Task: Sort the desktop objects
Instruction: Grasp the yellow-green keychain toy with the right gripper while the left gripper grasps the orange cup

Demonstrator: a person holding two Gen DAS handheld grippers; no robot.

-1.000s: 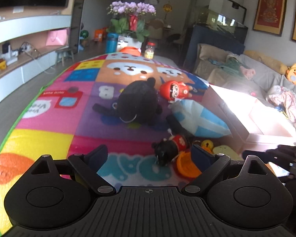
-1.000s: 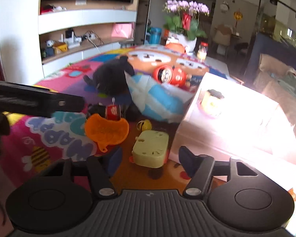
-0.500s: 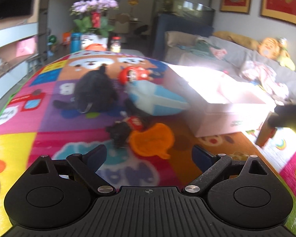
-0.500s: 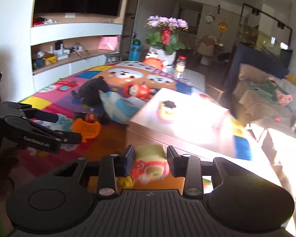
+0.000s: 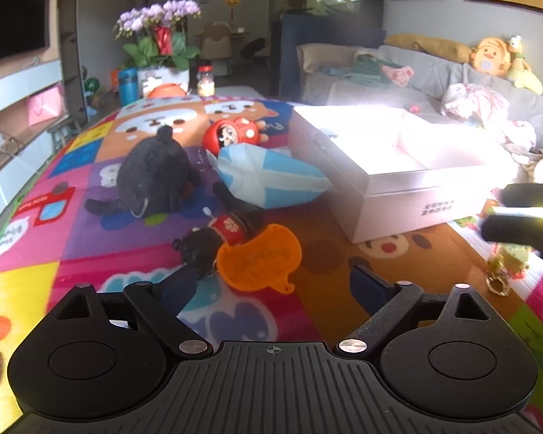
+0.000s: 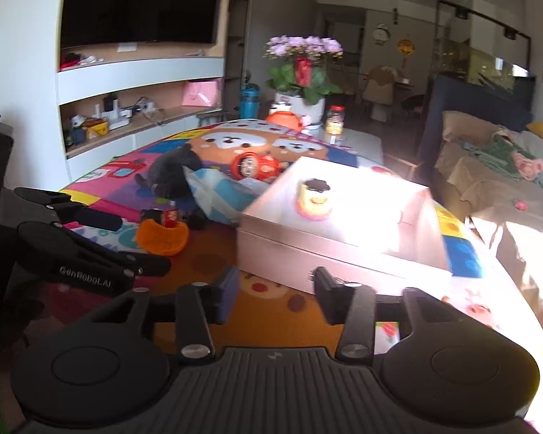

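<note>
My left gripper (image 5: 269, 285) is open and empty, low over the colourful play mat (image 5: 90, 224), just behind an orange flat toy (image 5: 259, 256) and a small black doll in red (image 5: 217, 237). A black plush (image 5: 155, 177), a red daruma doll (image 5: 235, 133) and a blue-white pouch (image 5: 268, 177) lie beyond. My right gripper (image 6: 275, 291) is open and empty in front of the white box (image 6: 329, 253), which holds a yellow toy (image 6: 313, 199). A yellowish keychain toy (image 5: 506, 264) hangs under the right gripper in the left view.
The white box (image 5: 409, 195) stands right of the toys. A sofa (image 5: 434, 83) with plush toys runs along the right. A flower pot (image 5: 159, 50) and bottles stand at the mat's far end. Shelves (image 6: 137, 108) line the left wall.
The right gripper had shut on the yellow-green toy and lifted it; now its fingers are apart with nothing between them. The left gripper swung right towards the box and stayed open.
</note>
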